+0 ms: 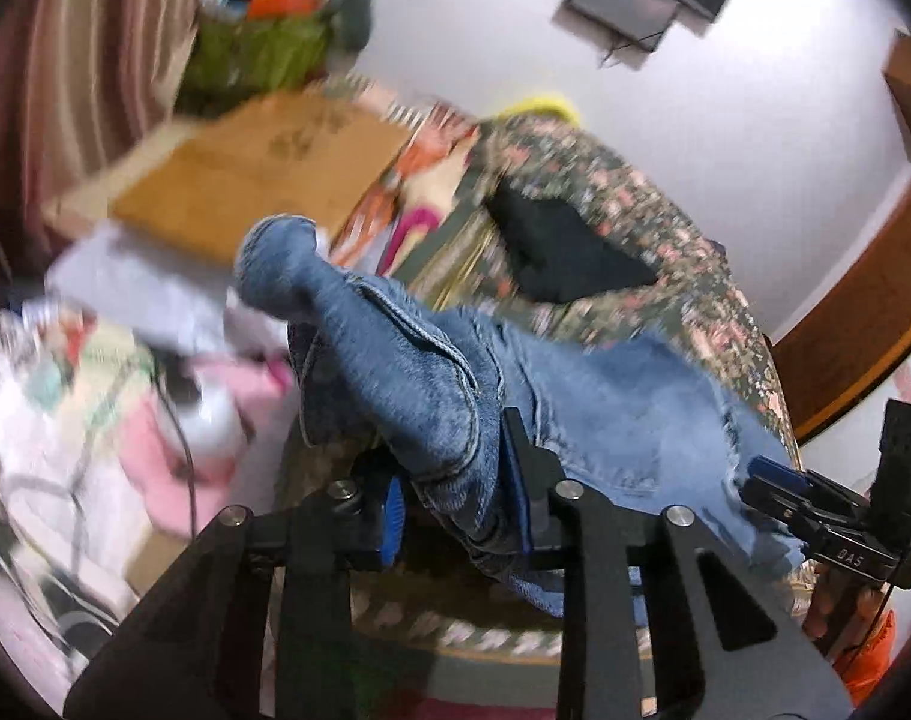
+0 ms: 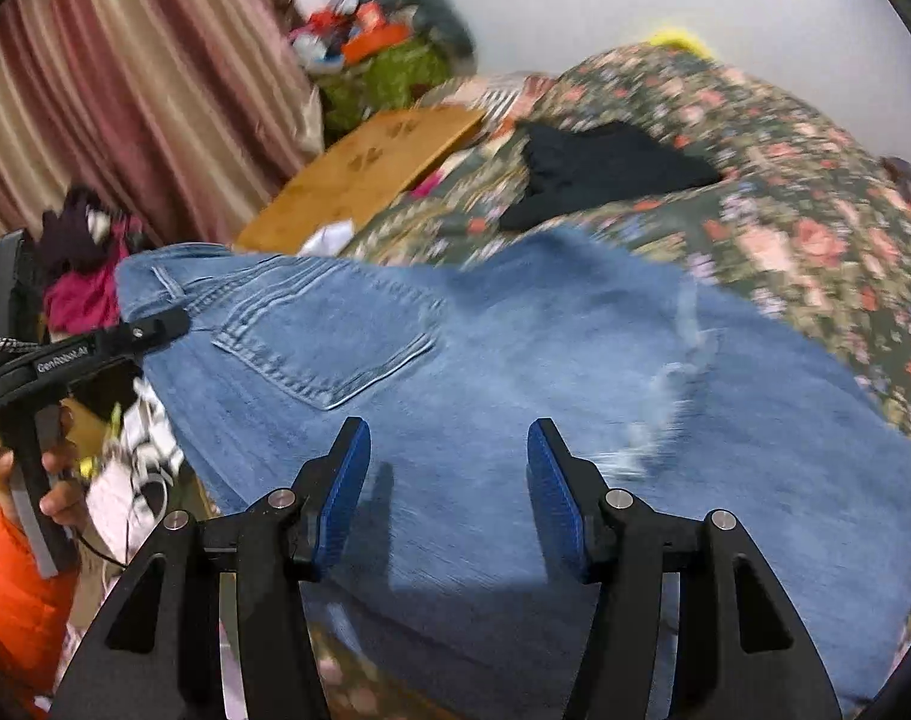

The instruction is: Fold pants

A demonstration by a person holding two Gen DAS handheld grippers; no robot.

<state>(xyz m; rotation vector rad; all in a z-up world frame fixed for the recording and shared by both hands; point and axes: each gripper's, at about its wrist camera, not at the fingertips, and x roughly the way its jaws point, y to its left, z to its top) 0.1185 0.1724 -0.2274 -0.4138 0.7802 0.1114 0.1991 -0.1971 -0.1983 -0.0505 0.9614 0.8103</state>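
Nearest in the left wrist view, the left gripper (image 1: pixel 455 507) pinches a bunched fold of the blue jeans (image 1: pixel 395 372), denim pressed between its blue pads and rising past them in a lifted roll. In the right wrist view, the right gripper (image 2: pixel 449 498) hangs just above the spread denim with its jaws standing apart and nothing between them; whether the pads touch the cloth is unclear. The jeans lie across a floral bedspread (image 2: pixel 815 192), back pocket (image 2: pixel 335 342) up and a frayed tear (image 2: pixel 665 414) to the right. At the left edge a hand (image 2: pixel 53 480) in an orange sleeve (image 2: pixel 17 588) holds the other tool. Farther off lie a black garment (image 2: pixel 605 168), a wooden board (image 2: pixel 365 174), striped curtains (image 2: pixel 125 72) and a white wall (image 1: pixel 695 120).
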